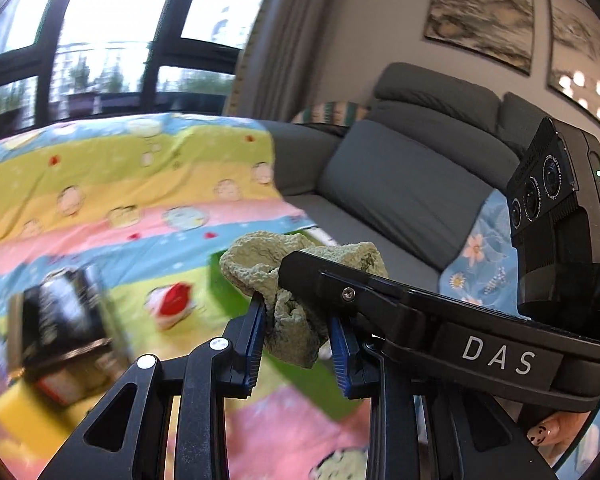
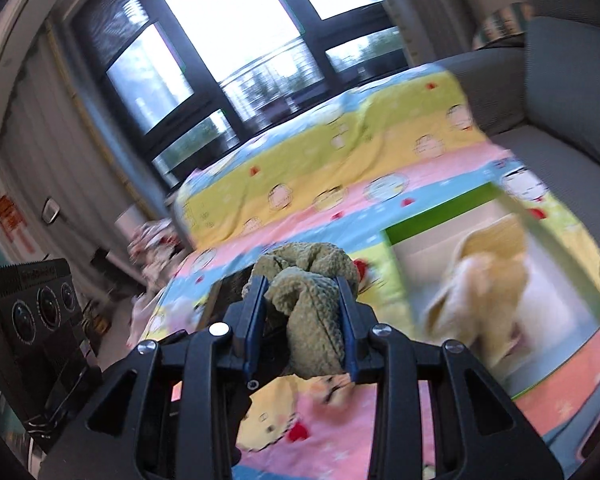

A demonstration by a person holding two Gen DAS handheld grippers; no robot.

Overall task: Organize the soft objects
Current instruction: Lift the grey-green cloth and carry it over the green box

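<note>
A crumpled green terry cloth [image 1: 260, 256] hangs above the patterned blanket, pinched at two places. In the left wrist view my left gripper [image 1: 296, 320] is shut on a bunched fold of it, its blue pads pressing both sides. The right gripper's black body [image 1: 496, 356] crosses in from the right and its tip reaches the same cloth. In the right wrist view my right gripper [image 2: 302, 292] is shut on the green cloth [image 2: 312, 336], which bulges over its fingertips. A green-rimmed box [image 2: 440, 212] lies to the right, with a beige cloth [image 2: 488, 280] inside.
A colourful cartoon blanket [image 1: 120, 184] covers the surface below. A grey sofa [image 1: 400, 184] with a blue floral cloth [image 1: 480, 256] stands behind it. A blurred dark object [image 1: 60, 320] and a yellow thing [image 1: 24, 412] lie at lower left. Windows fill the back.
</note>
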